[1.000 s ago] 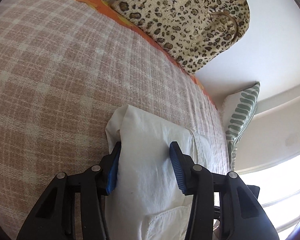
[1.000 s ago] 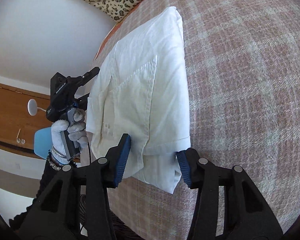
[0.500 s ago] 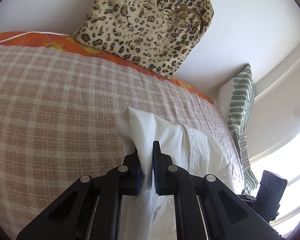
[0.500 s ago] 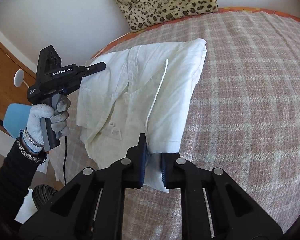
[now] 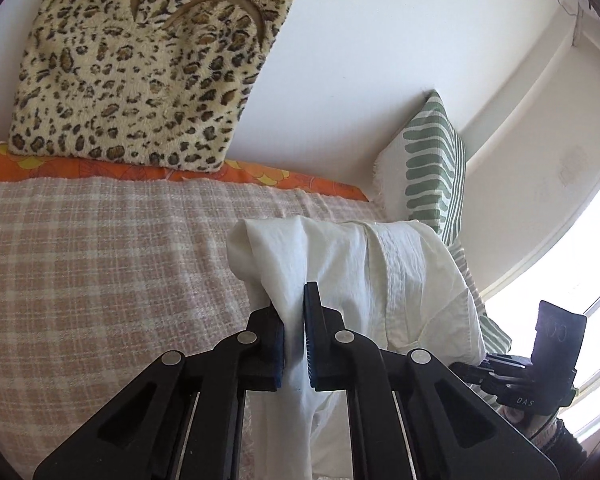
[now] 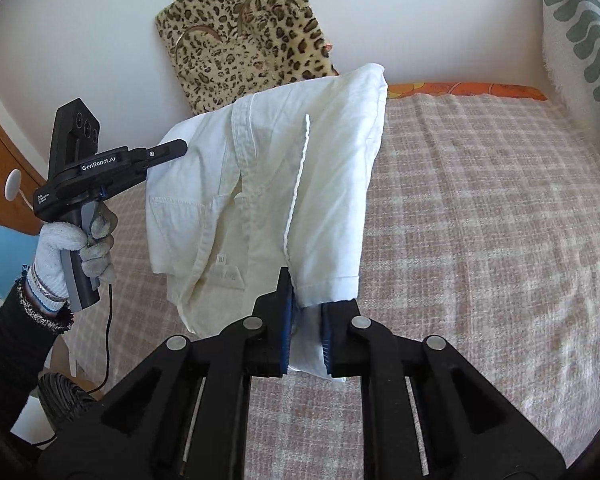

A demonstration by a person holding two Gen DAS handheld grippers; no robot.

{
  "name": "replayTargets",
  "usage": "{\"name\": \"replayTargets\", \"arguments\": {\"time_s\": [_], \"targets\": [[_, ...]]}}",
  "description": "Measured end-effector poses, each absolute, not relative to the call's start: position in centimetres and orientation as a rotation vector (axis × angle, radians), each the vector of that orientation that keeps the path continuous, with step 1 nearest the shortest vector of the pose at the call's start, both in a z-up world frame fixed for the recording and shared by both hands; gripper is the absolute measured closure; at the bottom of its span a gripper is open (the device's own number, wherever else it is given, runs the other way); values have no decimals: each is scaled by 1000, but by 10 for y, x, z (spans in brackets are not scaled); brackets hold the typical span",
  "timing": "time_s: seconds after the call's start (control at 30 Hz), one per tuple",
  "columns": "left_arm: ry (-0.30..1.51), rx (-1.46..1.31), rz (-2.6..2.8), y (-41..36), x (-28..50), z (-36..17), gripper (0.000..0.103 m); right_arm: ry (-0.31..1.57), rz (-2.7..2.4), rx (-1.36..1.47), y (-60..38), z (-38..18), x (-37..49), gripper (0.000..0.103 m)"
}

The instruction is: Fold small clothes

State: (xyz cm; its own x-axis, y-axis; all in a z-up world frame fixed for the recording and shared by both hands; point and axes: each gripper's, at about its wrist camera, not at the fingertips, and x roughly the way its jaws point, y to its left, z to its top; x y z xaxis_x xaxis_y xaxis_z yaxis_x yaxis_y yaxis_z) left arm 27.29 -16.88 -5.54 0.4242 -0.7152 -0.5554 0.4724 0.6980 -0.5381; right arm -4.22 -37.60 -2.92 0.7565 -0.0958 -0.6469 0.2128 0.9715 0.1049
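Observation:
A small white garment (image 6: 300, 184) hangs folded lengthwise in the air above the plaid bedspread (image 6: 480, 240). My right gripper (image 6: 305, 312) is shut on its near end. My left gripper (image 5: 294, 320) is shut on the opposite end of the white garment (image 5: 360, 272); it also shows in the right wrist view (image 6: 172, 150), held by a gloved hand at the left, its tips at the cloth's edge. The cloth sags between the two grippers, with a seam and pocket showing.
A leopard-print cushion (image 5: 140, 64) leans on the white wall behind the bed. A green striped pillow (image 5: 432, 176) stands at the bed's right corner. An orange sheet edge (image 5: 260, 174) runs along the wall. A bright window (image 5: 572, 260) is at the right.
Both grippers closed on the garment's ends, which lay flat on the bed a second ago, and lifted it off the bedspread; it now hangs between them.

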Motion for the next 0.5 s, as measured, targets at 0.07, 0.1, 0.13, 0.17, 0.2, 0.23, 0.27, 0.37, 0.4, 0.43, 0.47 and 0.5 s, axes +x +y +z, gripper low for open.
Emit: {"name": "replayTargets", "arguments": {"time_s": [0.07, 0.1, 0.13, 0.17, 0.2, 0.23, 0.27, 0.37, 0.4, 0.43, 0.47, 0.5], "targets": [[836, -286, -774, -195, 270, -51, 97, 689, -208, 177, -399, -20, -52, 90], [831, -271, -780, -207, 268, -50, 97, 687, -226, 179, -410, -15, -56, 90], [824, -254, -786, -220, 266, -49, 97, 685, -245, 177, -420, -11, -59, 91], [817, -237, -793, -233, 264, -48, 97, 683, -266, 175, -431, -8, -62, 91], [814, -225, -802, -245, 262, -47, 97, 681, -287, 174, -442, -4, -64, 91], [815, -216, -814, -257, 261, -47, 97, 678, -305, 180, -453, -1, -66, 91], [816, -206, -823, -268, 260, -47, 97, 676, -322, 183, -464, 2, -68, 91], [807, -178, -848, -303, 258, -45, 97, 678, -375, 177, -490, 8, -76, 91], [806, -174, -858, -313, 258, -45, 97, 680, -389, 178, -498, 9, -78, 91], [805, -167, -865, -324, 258, -45, 97, 681, -405, 178, -507, 11, -80, 91], [805, -161, -868, -333, 259, -46, 97, 679, -420, 176, -515, 12, -82, 91], [804, -153, -874, -343, 260, -47, 97, 679, -437, 170, -522, 14, -85, 91]]}}
